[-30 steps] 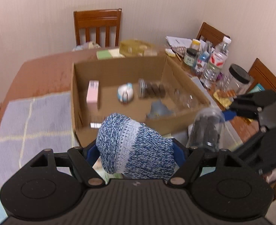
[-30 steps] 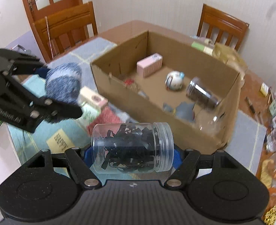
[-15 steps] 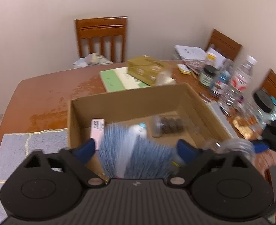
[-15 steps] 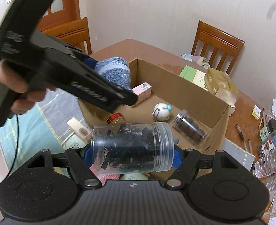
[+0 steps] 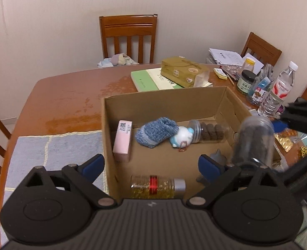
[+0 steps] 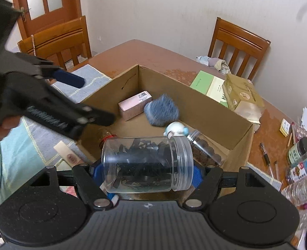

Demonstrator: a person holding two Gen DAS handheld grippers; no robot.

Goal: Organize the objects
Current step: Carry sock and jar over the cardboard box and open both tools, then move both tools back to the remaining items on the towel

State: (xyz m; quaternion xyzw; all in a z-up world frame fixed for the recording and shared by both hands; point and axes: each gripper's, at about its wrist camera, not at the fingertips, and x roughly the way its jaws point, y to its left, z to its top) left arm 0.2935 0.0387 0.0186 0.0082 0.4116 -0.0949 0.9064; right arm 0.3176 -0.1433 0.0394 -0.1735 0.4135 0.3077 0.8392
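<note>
Left tool (image 5: 151,164), seen from its own wrist camera: fingers spread wide with nothing between them, poised above the near wall of the cardboard box (image 5: 203,98). Right tool (image 6: 147,171): pinching a clear plastic jar of dark pieces (image 6: 147,163), held on its side between the blue pads (image 6: 196,174), its screw lid toward the tool's right. From the left view the same jar (image 5: 252,141) hangs just right of the left tool, at the box's right wall and not yet inside.

Contents of the box, ahead of the left tool: a blue knitted sock bundle (image 5: 156,132) lying loose on the floor, touching a small white-and-blue toy (image 5: 181,138) to its right; a clear jar of brown discs (image 5: 208,133) on its side beyond the toy; a pink carton (image 5: 123,140) against the left wall; a bottle with golden contents and a red band (image 5: 157,184) directly beneath the tool, by the near wall; a grey object partly hidden behind the tool's right finger, kind unclear.

Judged progress: well along, with several items boxed and the sock bundle apparently delivered. Remaining: the held jar must be lowered into the free floor space at the right. Outside the box, a cream-coloured stick-shaped item (image 6: 67,154) lies on the blue cloth (image 5: 55,145) left of the right tool, and bottles and jars (image 5: 276,93) crowd the tabletop (image 5: 66,104) far right; whether these belong to the task cannot be told
</note>
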